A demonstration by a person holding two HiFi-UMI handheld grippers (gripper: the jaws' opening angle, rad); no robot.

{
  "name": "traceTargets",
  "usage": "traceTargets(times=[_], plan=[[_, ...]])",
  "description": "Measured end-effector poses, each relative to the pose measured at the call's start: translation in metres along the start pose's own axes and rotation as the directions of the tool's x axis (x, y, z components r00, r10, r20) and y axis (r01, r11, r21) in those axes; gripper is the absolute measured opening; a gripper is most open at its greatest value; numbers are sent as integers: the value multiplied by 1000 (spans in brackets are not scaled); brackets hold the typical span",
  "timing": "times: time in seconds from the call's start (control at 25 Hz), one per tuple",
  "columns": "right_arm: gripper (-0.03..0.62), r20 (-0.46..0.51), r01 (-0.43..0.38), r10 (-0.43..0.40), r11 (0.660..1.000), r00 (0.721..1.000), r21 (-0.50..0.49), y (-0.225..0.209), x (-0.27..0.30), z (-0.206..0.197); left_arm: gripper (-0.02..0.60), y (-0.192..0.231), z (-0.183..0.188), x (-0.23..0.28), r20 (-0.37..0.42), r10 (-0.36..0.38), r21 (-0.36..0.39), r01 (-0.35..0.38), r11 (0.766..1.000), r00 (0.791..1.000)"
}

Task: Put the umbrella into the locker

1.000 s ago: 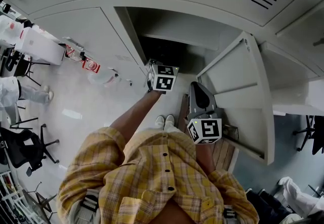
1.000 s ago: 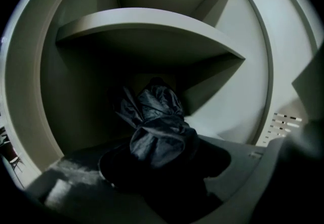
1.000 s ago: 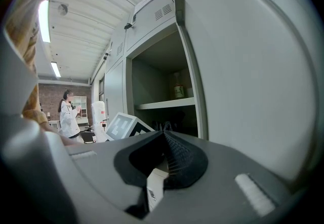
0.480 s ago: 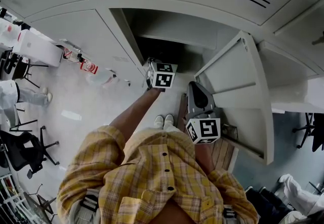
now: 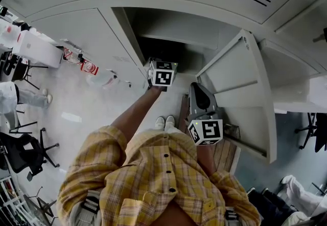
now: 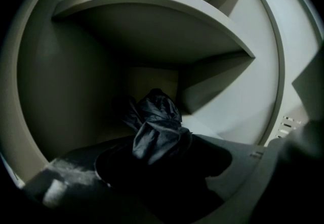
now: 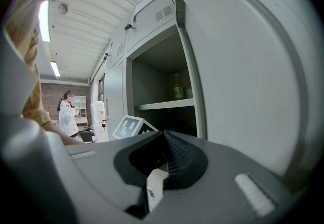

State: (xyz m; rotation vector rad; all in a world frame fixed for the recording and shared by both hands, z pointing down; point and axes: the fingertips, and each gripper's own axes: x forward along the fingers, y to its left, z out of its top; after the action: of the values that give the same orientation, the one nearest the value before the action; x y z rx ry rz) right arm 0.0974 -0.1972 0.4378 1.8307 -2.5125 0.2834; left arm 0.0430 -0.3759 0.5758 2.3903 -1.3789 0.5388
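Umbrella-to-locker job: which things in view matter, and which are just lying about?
Job:
- umbrella, lying inside the open locker
- locker door, swung open
- left gripper, reaching into the locker

Lying about:
- bottles on the floor
- white box
- office chair
- small jar on the locker's shelf

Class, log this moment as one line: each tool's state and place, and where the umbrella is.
left tool: open, in locker | umbrella: below shelf, between its jaws | right tool: shut, outside locker
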Motion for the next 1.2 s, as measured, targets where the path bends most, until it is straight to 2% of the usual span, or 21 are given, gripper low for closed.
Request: traceTargets(times=[0.36,0.56,0.76,0.96,1.08,1.2], plan=[[-5,1,-1,1,1000,1000,1,4,-5,1,330,-2,11,-9,53,-12,39,10,999,999],[-5,2,-4,4,1000,1000,0,8,-8,1,330,-2,8,-16,52,-14,12,13,1000,999],[-5,5,-3,3,1000,1000,-6,12,-13,3,330,-2,16,-32,80,-9,51,5,999,997],[-5,15,4,-4,1000,1000,-8,13,-18,6,330,-1,20,-56,106,-12,29,9,1000,994],[-5,22,8,-8,1000,1000,-9,15,-20,7,327,-2,22,-74,124,-18,29,15,999,992],[-5,27,8,-8,1000,1000,-12,17,-22,9,281,-5,24,-93,152,-24,42,17,999,988]])
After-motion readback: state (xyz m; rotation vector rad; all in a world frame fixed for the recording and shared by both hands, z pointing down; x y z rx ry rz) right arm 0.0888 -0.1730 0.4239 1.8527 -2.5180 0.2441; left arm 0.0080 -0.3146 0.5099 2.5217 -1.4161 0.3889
